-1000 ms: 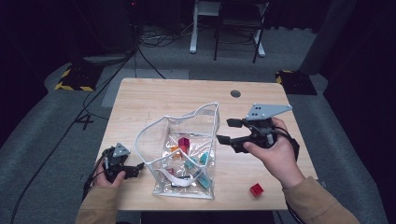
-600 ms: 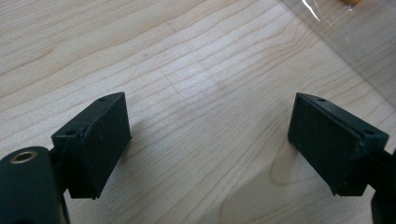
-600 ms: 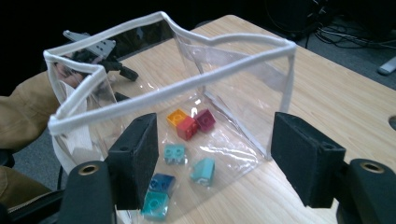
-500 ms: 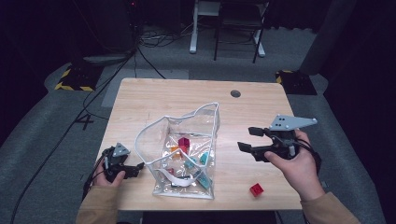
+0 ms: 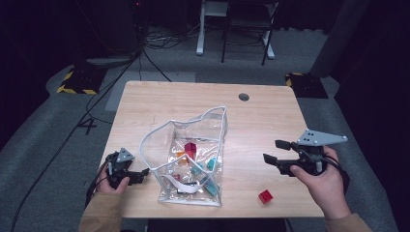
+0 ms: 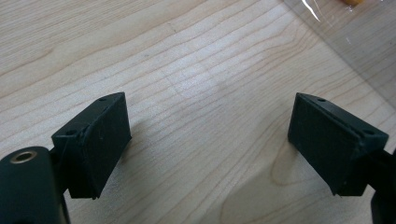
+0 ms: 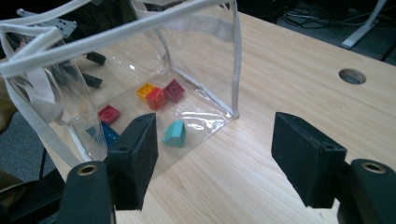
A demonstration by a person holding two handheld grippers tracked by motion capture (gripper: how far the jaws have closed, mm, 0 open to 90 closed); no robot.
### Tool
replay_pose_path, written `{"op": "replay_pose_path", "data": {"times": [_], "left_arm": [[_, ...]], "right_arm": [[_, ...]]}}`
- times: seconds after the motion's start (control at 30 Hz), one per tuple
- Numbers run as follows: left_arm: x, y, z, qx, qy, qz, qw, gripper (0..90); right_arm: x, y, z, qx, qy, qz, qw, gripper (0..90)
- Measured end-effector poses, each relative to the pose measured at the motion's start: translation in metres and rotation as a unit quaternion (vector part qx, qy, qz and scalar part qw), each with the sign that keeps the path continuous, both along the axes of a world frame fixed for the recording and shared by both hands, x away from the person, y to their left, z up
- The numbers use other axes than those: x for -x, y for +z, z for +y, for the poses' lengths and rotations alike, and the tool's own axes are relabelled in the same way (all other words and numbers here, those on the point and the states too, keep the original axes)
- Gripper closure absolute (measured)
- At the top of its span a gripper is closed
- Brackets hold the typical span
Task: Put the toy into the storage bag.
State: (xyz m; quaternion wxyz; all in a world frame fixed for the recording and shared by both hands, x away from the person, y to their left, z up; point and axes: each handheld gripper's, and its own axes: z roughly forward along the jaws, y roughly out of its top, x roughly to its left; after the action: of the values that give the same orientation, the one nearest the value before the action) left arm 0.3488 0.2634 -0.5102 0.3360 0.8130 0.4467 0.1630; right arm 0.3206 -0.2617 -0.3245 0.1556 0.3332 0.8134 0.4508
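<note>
Pouch [image 5: 193, 159] of clear plastic, white-edged, upright, coloured bricks [image 5: 191, 150] inside; both tongs apart, empty.

The left gripper [image 6: 210, 149] holds its fingers [image 6: 95, 140] wide apart — bare wooden table [image 6: 187, 74] between them.

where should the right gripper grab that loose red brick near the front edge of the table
Grip the red brick across two opposite flat side walls, coming straight down from above. It lies flat on the table, apart from the clear bag, with open space around it. The right gripper is open, likely wide enough.
</note>
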Motion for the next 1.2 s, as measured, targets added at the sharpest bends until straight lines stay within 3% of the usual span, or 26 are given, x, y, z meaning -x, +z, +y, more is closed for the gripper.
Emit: {"op": "replay_pose_path", "data": {"times": [0.27, 0.6, 0.9, 1.2], "left_arm": [[0.000, 0.000, 0.000, 0.000, 0.000, 0.000, 1.0000, 13.3], [0.000, 0.000, 0.000, -0.001, 0.000, 0.000, 1.0000, 13.3], [0.000, 0.000, 0.000, 0.000, 0.000, 0.000, 1.0000, 13.3], [0.000, 0.000, 0.000, -0.001, 0.000, 0.000, 1.0000, 13.3]], "right_arm": [[0.008, -0.026, -0.012, 0.013, -0.017, 0.012, 0.9997, 31.5], [0.018, -0.065, -0.020, 0.010, -0.028, 0.040, 0.9987, 31.2], [0.029, -0.110, -0.023, 0.000, -0.034, 0.078, 0.9964, 31.1], [0.036, -0.140, -0.019, 0.021, -0.031, 0.096, 0.9947, 31.1]]}}
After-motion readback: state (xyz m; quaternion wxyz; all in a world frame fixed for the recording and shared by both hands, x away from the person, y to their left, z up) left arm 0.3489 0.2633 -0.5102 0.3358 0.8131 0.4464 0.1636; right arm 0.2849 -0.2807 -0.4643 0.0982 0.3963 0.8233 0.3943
